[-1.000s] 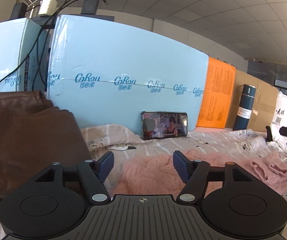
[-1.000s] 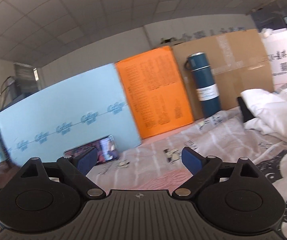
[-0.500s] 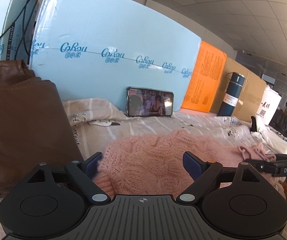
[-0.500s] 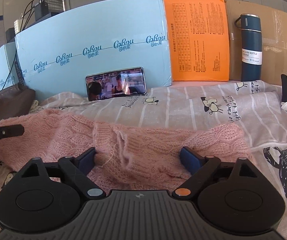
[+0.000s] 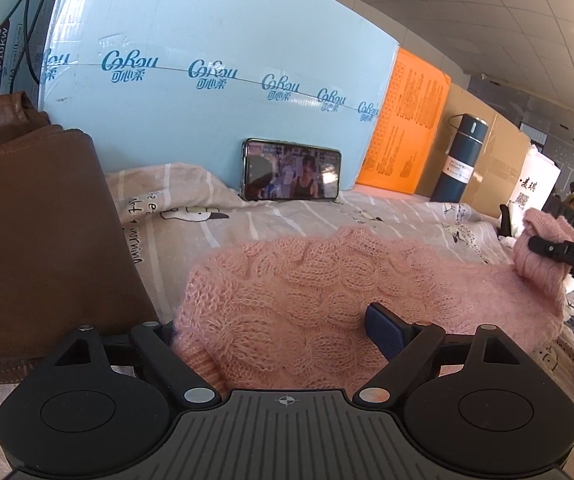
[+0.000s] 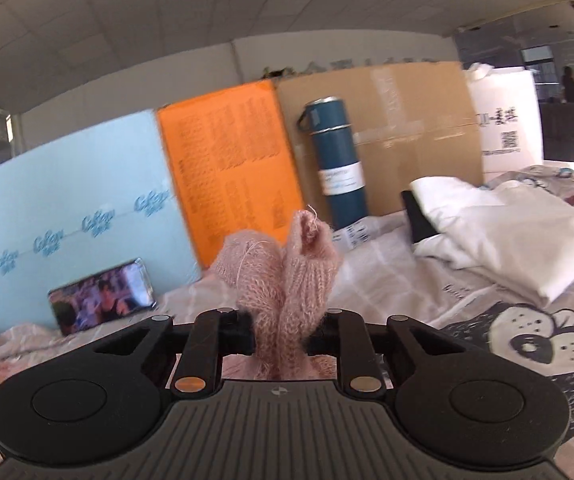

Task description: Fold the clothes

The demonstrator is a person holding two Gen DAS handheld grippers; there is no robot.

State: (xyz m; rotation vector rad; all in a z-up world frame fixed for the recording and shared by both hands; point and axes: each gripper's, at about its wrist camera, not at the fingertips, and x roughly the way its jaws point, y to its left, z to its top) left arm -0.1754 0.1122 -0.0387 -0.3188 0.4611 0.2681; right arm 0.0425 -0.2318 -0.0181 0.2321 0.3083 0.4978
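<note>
A pink knitted sweater [image 5: 311, 292] lies on the printed bedsheet [image 5: 271, 220]. My left gripper [image 5: 275, 328] is open, its jaws spread around the sweater's near end; the left finger is hidden under the knit, the blue right pad [image 5: 383, 328] shows. My right gripper [image 6: 281, 332] is shut on a bunched part of the sweater [image 6: 287, 276] and holds it up off the bed. It also shows at the right edge of the left wrist view [image 5: 567, 256], pinching the lifted pink fabric [image 5: 543, 248].
A brown leather bag [image 5: 35, 216] lies at the left. A phone [image 5: 291, 176] leans on the light blue foam board [image 5: 207, 92]. An orange sheet [image 6: 231, 168], a blue flask [image 6: 337, 164] and cardboard [image 6: 407, 120] stand behind. White clothes [image 6: 507, 232] lie at the right.
My right gripper has shut on the sweater's end and lifted it, tilting upward. My left gripper has moved forward so the sweater's near end lies between its open jaws.
</note>
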